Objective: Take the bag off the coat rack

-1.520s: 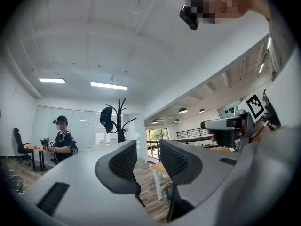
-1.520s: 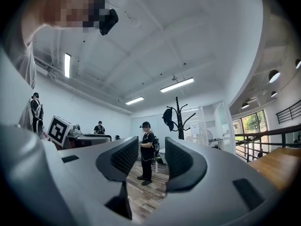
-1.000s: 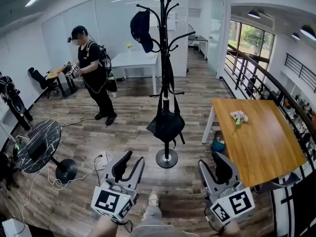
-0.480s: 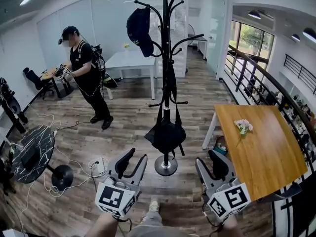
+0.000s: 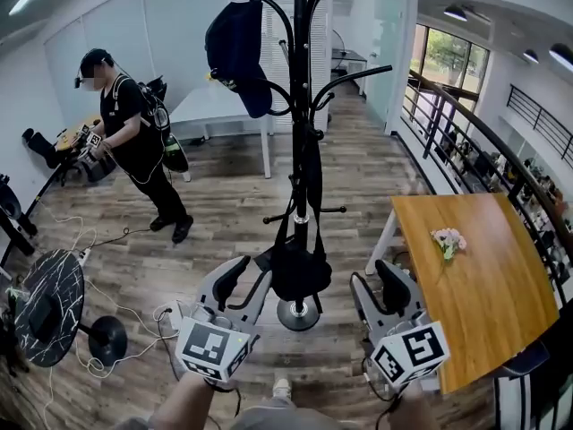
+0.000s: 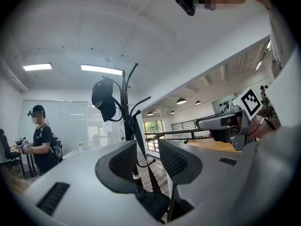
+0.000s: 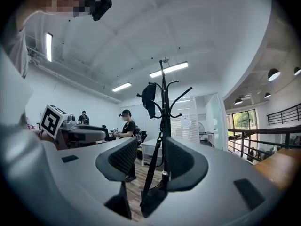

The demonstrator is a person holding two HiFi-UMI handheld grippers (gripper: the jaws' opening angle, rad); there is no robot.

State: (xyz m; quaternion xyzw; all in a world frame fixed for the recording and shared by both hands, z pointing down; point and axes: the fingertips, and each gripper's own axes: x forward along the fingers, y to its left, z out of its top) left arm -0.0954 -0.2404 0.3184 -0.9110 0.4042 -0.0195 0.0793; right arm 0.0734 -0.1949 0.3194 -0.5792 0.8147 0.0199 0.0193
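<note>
bag (image 5: 300, 274) closer | left gripper (image 5: 251, 271) fingers apart, empty | right gripper (image 5: 370, 276) likewise

Bright, even light: daylight from the windows (image 5: 445, 61) far beyond the right claw (image 5: 380, 287), plus ceiling strip lights (image 7: 168, 69) high above it. Shadows are soft. Every view bows at the edges, and both gripper views sit in dark round borders. The left claw (image 6: 148, 160) is blurred near the lens. The bag (image 5: 298, 271) ahead shows as featureless black.
</note>
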